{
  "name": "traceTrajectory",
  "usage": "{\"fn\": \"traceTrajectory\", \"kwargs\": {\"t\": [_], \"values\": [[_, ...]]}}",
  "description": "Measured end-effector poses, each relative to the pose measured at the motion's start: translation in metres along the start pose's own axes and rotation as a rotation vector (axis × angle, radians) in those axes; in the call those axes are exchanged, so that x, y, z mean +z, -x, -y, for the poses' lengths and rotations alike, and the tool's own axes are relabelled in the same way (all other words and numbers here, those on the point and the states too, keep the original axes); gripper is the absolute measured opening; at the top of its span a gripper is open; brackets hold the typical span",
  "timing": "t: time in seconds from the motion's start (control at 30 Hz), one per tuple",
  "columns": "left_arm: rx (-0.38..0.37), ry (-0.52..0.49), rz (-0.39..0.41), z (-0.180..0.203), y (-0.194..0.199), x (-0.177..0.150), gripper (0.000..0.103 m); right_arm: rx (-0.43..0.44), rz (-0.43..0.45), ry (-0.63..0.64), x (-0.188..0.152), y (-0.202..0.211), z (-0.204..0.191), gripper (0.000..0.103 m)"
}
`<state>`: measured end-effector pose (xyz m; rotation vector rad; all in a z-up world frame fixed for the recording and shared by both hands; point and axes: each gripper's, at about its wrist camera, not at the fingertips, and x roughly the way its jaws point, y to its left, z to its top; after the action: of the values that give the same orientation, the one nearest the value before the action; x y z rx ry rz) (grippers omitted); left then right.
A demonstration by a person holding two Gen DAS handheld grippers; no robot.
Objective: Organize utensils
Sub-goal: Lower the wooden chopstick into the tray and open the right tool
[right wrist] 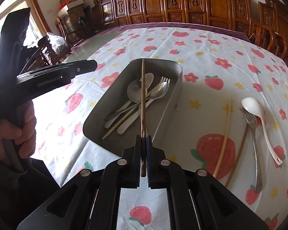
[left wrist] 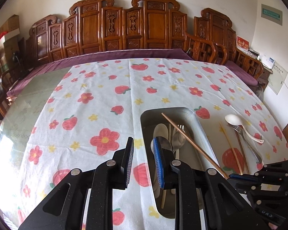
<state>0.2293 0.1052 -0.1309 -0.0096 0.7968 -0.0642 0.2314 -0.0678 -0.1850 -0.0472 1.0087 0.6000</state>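
Observation:
A metal tray point(right wrist: 170, 99) point(left wrist: 201, 122) on the flowered cloth holds spoons, a fork point(right wrist: 164, 80) and a pale chopstick point(right wrist: 117, 126). My right gripper point(right wrist: 143, 140) is shut on a brown chopstick point(right wrist: 143, 88) and holds it lengthwise over the tray; the stick also shows in the left wrist view point(left wrist: 190, 140). My left gripper point(left wrist: 143, 149) is open and empty, with one finger over the tray's left rim. Right of the tray lie a pale chopstick point(right wrist: 223, 140), a brown chopstick point(right wrist: 238, 149), a metal fork point(right wrist: 254, 140) and a white spoon point(right wrist: 253, 107).
The flowered cloth point(left wrist: 98, 99) covers a glass table point(left wrist: 25, 111). Carved wooden chairs point(left wrist: 124, 26) and a purple cushion line the far side. The left gripper's body point(right wrist: 53, 76) and the hand holding it stand left of the tray.

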Motion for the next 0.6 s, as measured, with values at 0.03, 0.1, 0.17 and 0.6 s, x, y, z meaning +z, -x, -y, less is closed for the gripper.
{"fn": "traceTrajectory", "kwargs": {"t": [0.03,0.1,0.17,0.6], "values": [[-0.003,0.008,-0.004,-0.002,0.0,0.0,0.019,0.004,-0.006,-0.006,0.003,-0.003,-0.001,0.006],[-0.004,0.017,-0.006,-0.004,-0.001,0.0,0.019,0.01,-0.017,-0.019,0.007,-0.009,-0.003,0.006],[-0.002,0.018,-0.007,-0.005,-0.001,0.0,0.019,0.009,-0.023,-0.028,0.011,-0.015,-0.004,0.006],[-0.011,0.015,-0.009,-0.001,-0.002,-0.001,0.02,0.059,-0.019,-0.036,0.008,-0.028,0.004,0.007]]}}
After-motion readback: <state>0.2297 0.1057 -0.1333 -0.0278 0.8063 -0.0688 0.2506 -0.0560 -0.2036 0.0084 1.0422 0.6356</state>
